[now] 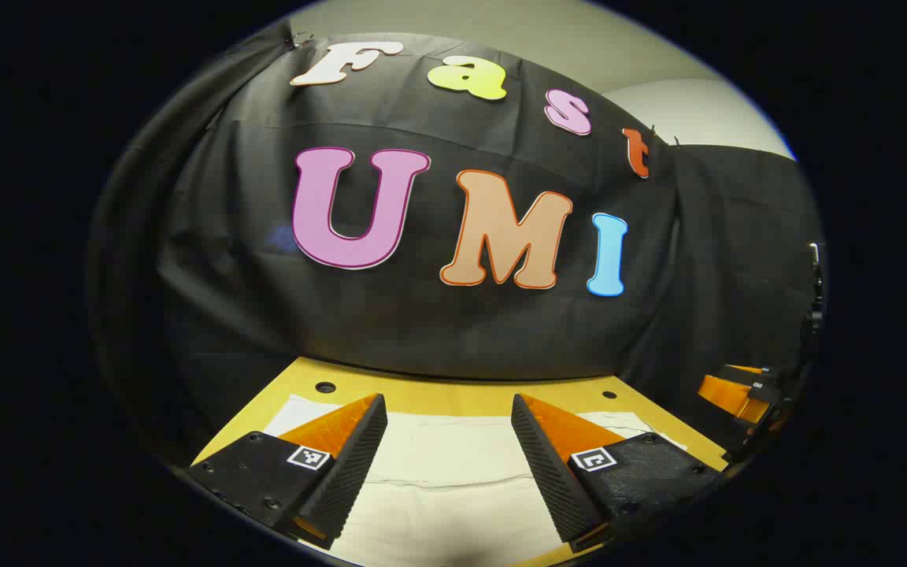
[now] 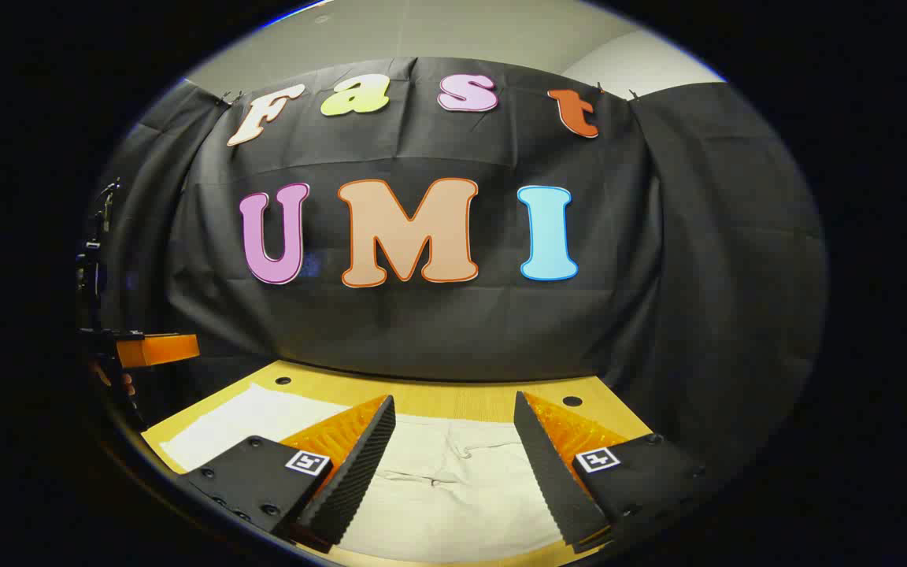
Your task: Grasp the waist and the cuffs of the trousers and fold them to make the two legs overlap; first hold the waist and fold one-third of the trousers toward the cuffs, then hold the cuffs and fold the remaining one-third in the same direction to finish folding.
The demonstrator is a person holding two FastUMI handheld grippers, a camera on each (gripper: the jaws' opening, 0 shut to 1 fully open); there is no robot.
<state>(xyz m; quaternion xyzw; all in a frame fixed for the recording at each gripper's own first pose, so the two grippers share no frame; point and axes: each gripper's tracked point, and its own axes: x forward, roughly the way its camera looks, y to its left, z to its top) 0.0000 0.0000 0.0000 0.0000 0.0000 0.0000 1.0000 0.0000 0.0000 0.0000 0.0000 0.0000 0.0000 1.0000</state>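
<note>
Pale cream trousers [image 1: 446, 480] lie flat on the wooden table [image 1: 453, 394]. In the left gripper view my left gripper [image 1: 449, 409] hovers above them, open, with bare cloth between its fingers. The right gripper view shows the trousers [image 2: 453, 480] again, here with a drawstring and creases at the waist end. My right gripper [image 2: 454, 409] is open over that part and holds nothing. The other gripper [image 1: 741, 390] shows at the far right of the left gripper view, and at the far left of the right gripper view as the other gripper [image 2: 150, 348] with a hand below it.
The black cloth wall [image 1: 453, 315] stands close behind the table's far edge. Small round holes [image 1: 325, 387] mark the tabletop near that edge. A dark stand [image 2: 91, 276] rises at the left side in the right gripper view.
</note>
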